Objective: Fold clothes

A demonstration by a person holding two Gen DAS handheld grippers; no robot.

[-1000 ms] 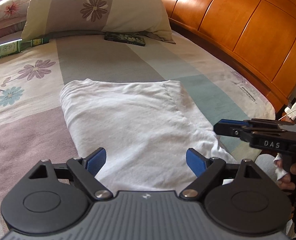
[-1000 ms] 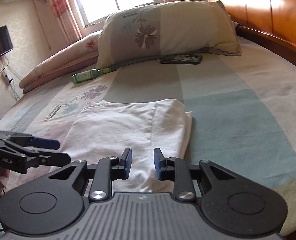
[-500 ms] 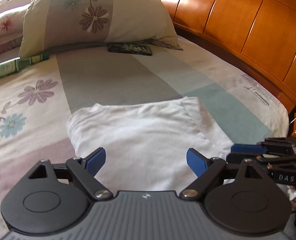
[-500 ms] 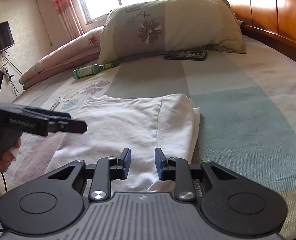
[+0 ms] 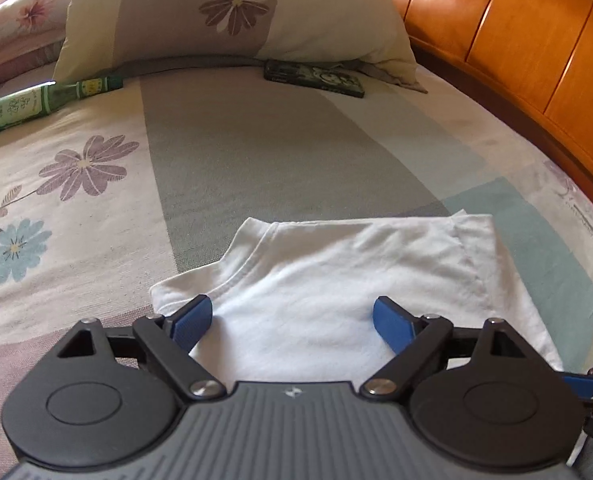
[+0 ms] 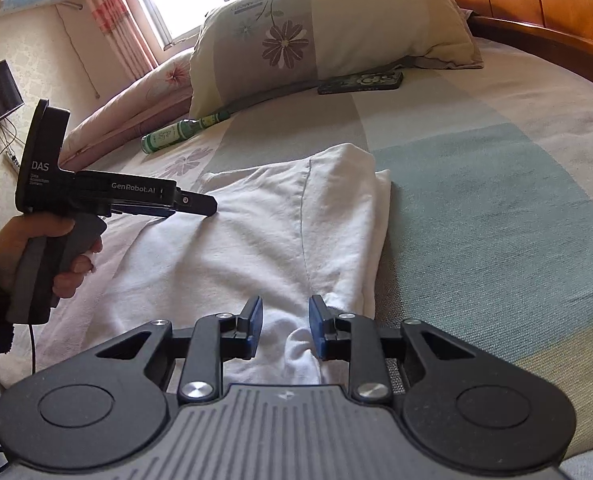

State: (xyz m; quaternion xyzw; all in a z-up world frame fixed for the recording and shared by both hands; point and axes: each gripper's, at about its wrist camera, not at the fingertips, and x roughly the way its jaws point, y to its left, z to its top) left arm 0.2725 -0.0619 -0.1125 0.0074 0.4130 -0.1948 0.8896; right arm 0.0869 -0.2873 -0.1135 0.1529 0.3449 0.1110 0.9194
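Observation:
A white T-shirt (image 5: 336,280) lies folded on the bed, its collar toward the left in the left wrist view. My left gripper (image 5: 292,320) hovers open and wide over the shirt's near part, with nothing between its fingers. From the right wrist view, the left gripper (image 6: 200,208) shows side-on with its tip at the shirt (image 6: 256,240), and a hand (image 6: 56,256) holds its handle. My right gripper (image 6: 285,326) is low at the shirt's near right edge, open by a narrow gap. A ridge of white cloth stands between its fingers, against the right one.
A flowered pillow (image 5: 232,12) leans at the head of the bed. A green bottle (image 5: 36,104) and a dark flat case (image 5: 312,78) lie in front of it. The wooden headboard (image 5: 516,40) runs along the right. A striped sheet (image 5: 256,152) lies beyond the shirt.
My left gripper has swung in over the shirt from the left, its tip now over the cloth. The right gripper has kept its narrow gap and place at the near right edge.

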